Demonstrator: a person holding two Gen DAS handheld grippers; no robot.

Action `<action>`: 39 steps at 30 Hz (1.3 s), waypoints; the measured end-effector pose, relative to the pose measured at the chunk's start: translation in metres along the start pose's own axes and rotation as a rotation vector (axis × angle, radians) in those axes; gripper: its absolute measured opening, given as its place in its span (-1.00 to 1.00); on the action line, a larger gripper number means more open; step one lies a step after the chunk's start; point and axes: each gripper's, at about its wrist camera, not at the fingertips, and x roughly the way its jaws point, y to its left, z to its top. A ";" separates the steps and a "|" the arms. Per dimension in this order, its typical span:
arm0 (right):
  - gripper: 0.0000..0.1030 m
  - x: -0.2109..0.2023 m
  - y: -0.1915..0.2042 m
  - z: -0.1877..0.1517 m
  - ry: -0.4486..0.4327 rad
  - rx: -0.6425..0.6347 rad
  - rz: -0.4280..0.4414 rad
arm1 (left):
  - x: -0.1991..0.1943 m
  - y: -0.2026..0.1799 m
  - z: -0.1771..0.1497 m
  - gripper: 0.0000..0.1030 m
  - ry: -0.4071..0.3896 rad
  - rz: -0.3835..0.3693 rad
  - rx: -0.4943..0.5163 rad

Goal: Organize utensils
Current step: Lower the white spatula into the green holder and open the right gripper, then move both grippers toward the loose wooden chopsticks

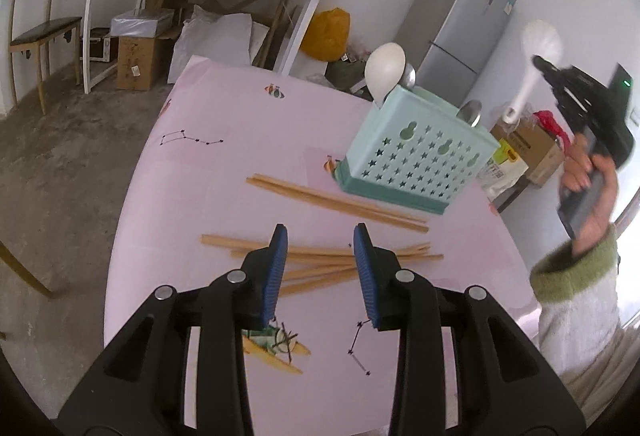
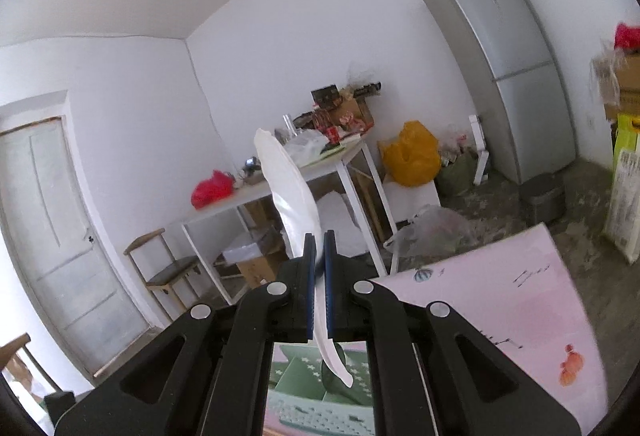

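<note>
From the left wrist view, the left gripper point(image 1: 320, 272) hangs over the pink table point(image 1: 224, 172) with its jaws spread and nothing between them; just beyond and beneath its blue pads point(image 1: 276, 272) lies a loose heap of wooden chopsticks point(image 1: 320, 260), and a second pair of chopsticks point(image 1: 336, 202) lies slantwise a little farther off, its right end running close under the mint-green utensil basket point(image 1: 416, 152); the basket stands at the far right of the table and holds a white spoon point(image 1: 384, 70) upright in its far left corner and a metal spoon point(image 1: 472, 113) toward its right; at the right edge a hand point(image 1: 592, 192) in a green-cuffed sleeve holds the right gripper point(image 1: 540, 62) up in the air, pinching a white rice paddle point(image 1: 536, 56) by its handle. From the right wrist view, the right gripper's jaws are pressed together on the paddle's handle, the blade rising far and left above them; the basket shows below, between the gripper's arms; a grey fridge point(image 2: 508, 64) stands at the far right.
</note>
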 end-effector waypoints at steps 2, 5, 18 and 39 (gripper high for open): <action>-0.92 0.015 -0.007 -0.009 0.014 0.017 -0.010 | 0.005 0.002 0.007 -0.38 -0.002 0.007 0.015; -0.92 0.034 -0.018 -0.027 0.040 0.035 -0.026 | 0.008 0.001 0.009 -0.38 -0.005 0.004 0.016; -0.04 0.002 -0.035 -0.077 0.118 0.014 -0.088 | 0.010 0.010 0.011 -0.38 -0.007 0.015 -0.003; 0.02 -0.028 0.049 -0.186 0.548 -0.073 0.041 | 0.126 -0.006 0.104 -0.66 0.165 0.141 0.308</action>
